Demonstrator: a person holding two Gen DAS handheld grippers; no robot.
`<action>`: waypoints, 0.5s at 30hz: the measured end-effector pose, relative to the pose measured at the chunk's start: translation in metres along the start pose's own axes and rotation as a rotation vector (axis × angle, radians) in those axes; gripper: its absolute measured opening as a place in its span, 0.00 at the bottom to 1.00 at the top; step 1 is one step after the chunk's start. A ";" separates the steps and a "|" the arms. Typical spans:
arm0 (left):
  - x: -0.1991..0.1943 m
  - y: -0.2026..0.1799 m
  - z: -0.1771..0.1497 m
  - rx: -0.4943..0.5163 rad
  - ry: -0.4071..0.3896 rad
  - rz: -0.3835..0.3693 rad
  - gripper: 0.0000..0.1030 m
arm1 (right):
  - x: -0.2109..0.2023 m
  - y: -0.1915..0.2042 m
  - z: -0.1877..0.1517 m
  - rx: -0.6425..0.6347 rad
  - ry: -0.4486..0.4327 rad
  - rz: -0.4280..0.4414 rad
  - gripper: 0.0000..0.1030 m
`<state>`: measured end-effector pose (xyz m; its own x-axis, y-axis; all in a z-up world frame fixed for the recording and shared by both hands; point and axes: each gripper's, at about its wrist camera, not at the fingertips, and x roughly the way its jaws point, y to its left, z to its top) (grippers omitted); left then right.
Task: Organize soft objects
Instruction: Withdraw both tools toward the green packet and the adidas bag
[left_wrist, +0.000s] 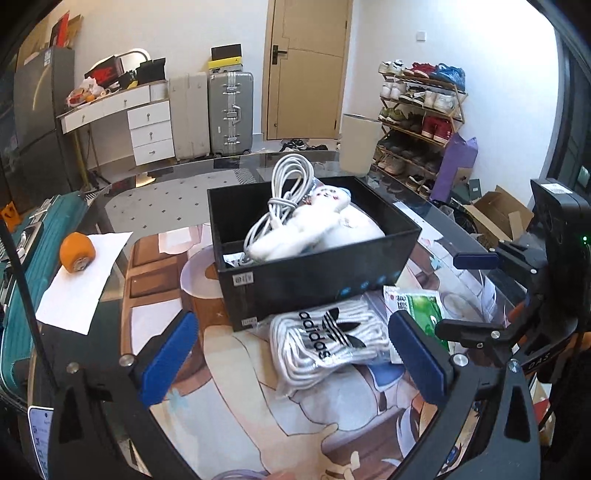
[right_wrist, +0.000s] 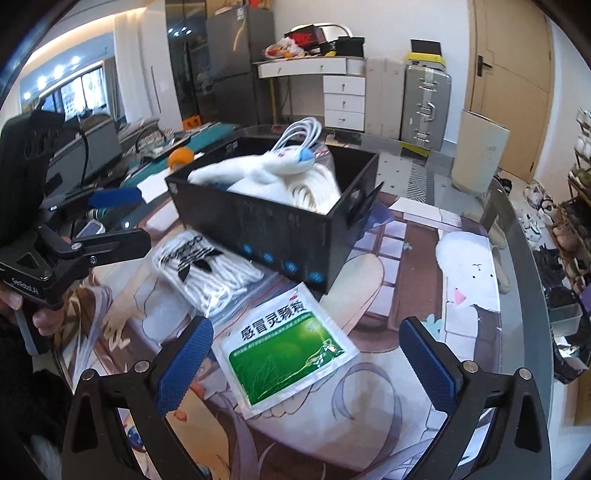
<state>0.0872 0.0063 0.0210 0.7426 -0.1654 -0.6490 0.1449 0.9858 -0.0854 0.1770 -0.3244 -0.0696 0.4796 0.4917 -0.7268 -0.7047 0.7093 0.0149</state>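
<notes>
A black box (left_wrist: 314, 273) (right_wrist: 280, 236) stands mid-table, holding a white plush toy (left_wrist: 325, 225) (right_wrist: 273, 166) and a coiled white cable (left_wrist: 284, 184) (right_wrist: 303, 133). In front of it lies a bagged pack of white socks with a black logo (left_wrist: 325, 343) (right_wrist: 207, 266). Beside that lies a green and white sachet (right_wrist: 288, 350) (left_wrist: 417, 306). My left gripper (left_wrist: 295, 354) is open, its blue pads either side of the socks and apart from them. My right gripper (right_wrist: 306, 365) is open astride the sachet without touching it.
The glass table (left_wrist: 177, 177) carries a printed cartoon mat (right_wrist: 424, 258). An orange roll (left_wrist: 77, 252) rests on white paper at the left. A teal suitcase (left_wrist: 22, 295) sits beyond the table's left edge. A shoe rack (left_wrist: 417, 118) and a pale bin (left_wrist: 359, 142) stand behind.
</notes>
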 end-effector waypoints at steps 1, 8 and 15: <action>-0.001 -0.002 -0.001 0.002 -0.001 -0.003 1.00 | 0.002 0.002 -0.001 -0.011 0.010 -0.001 0.99; -0.005 -0.006 -0.005 0.017 -0.015 0.003 1.00 | 0.016 0.016 -0.009 -0.078 0.079 0.019 0.99; 0.005 -0.004 -0.008 -0.002 0.017 -0.002 1.00 | 0.028 0.017 -0.017 -0.093 0.127 0.016 0.99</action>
<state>0.0846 0.0020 0.0119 0.7313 -0.1670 -0.6613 0.1451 0.9855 -0.0883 0.1697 -0.3064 -0.1015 0.4016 0.4306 -0.8083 -0.7601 0.6490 -0.0320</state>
